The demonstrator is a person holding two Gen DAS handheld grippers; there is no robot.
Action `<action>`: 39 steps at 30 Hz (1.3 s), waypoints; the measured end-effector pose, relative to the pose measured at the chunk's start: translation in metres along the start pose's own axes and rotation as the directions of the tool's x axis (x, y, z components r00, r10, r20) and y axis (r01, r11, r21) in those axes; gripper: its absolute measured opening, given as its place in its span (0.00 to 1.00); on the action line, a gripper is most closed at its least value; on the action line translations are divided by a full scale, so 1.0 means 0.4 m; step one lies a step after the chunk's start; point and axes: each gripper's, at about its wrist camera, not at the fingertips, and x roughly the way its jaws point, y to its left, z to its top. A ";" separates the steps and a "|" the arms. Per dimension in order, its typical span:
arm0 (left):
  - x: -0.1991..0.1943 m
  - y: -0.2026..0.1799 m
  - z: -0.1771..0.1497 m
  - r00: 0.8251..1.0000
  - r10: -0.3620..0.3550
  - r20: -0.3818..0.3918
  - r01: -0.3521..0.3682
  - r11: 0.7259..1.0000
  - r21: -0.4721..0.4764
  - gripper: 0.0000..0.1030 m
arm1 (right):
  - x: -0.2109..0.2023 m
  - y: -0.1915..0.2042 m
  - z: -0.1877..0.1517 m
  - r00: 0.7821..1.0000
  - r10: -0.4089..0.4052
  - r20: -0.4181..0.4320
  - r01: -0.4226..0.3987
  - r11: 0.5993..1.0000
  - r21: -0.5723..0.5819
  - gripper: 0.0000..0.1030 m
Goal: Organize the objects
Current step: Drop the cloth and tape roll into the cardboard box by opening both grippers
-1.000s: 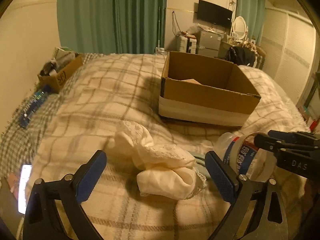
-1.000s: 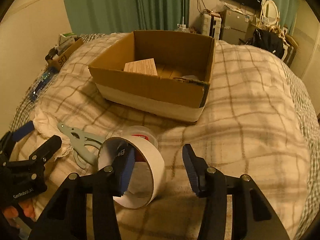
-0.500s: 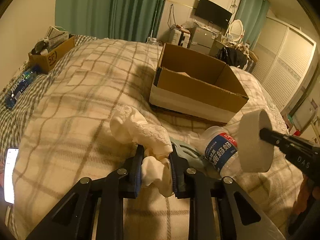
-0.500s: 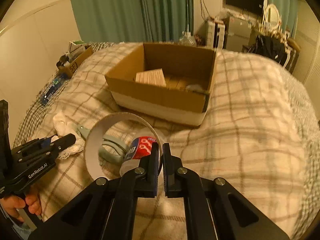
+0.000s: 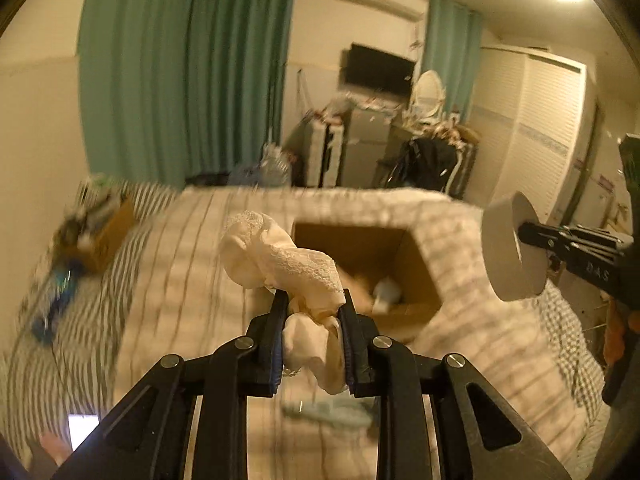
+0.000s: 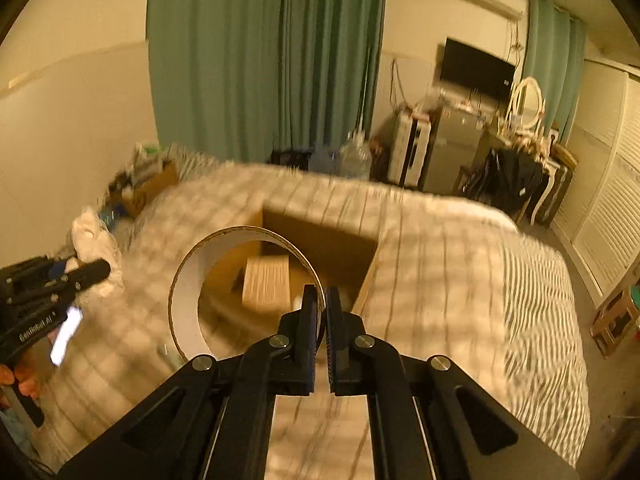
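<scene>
My left gripper (image 5: 313,304) is shut on a cream lace cloth (image 5: 280,258) and holds it in the air above the plaid bed, in front of the open cardboard box (image 5: 416,248). My right gripper (image 6: 320,300) is shut on the rim of a white tape roll (image 6: 188,280) and holds it up over the near side of the box (image 6: 320,240). The roll (image 5: 508,248) and right gripper (image 5: 520,236) show at the right of the left wrist view. The left gripper (image 6: 100,270) with the cloth (image 6: 94,240) shows at the left of the right wrist view. A tan packet (image 6: 266,284) lies inside the box.
A small cardboard box of clutter (image 5: 100,232) sits at the bed's far left. A lit phone (image 5: 82,430) lies near the bed's left edge. A pale blue tool (image 5: 328,410) lies on the bed below my left gripper. Cabinets and a dark bag (image 6: 508,184) stand behind the bed.
Both grippers have risen from the bed with their loads and moved towards the box. A second ago both were open around the cloth and the tape roll.
</scene>
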 end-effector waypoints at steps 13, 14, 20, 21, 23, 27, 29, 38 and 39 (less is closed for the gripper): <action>0.268 -0.091 0.240 0.999 -0.040 0.007 0.039 0.997 0.073 0.23 | 0.233 -0.079 0.268 0.996 -0.048 -0.070 0.052 0.997 0.060 0.03; 0.299 -0.093 0.232 0.999 -0.046 -0.009 0.047 0.996 0.071 0.23 | 0.264 -0.076 0.259 0.995 -0.049 -0.089 0.055 0.997 0.061 0.03; 0.486 -0.088 0.130 0.984 -0.060 -0.166 0.071 0.996 0.061 0.23 | 0.457 -0.081 0.147 0.971 -0.053 -0.234 0.069 0.996 0.059 0.03; 0.511 -0.082 0.112 0.979 -0.069 -0.190 0.080 0.996 0.050 0.23 | 0.489 -0.077 0.129 0.965 -0.059 -0.256 0.074 0.996 0.048 0.03; 0.546 -0.070 0.084 0.974 -0.066 -0.218 0.079 0.996 0.051 0.23 | 0.519 -0.075 0.096 0.959 -0.061 -0.276 0.074 0.997 0.037 0.03; 0.600 -0.052 0.046 0.962 -0.076 -0.262 0.092 0.995 0.049 0.23 | 0.569 -0.074 0.070 0.955 -0.035 -0.295 0.050 0.998 0.043 0.03; 0.608 -0.051 0.034 0.961 -0.080 -0.265 0.095 0.994 0.046 0.29 | 0.583 -0.066 0.064 0.954 -0.020 -0.299 0.034 0.999 0.042 0.03; 0.571 -0.040 0.047 0.966 -0.033 -0.258 0.055 0.996 0.077 0.82 | 0.554 -0.074 0.068 0.963 0.008 -0.271 0.017 0.996 0.092 0.53; 0.561 -0.037 0.049 0.967 -0.027 -0.253 0.048 0.996 0.079 0.83 | 0.542 -0.072 0.074 0.964 0.006 -0.265 0.018 0.996 0.086 0.55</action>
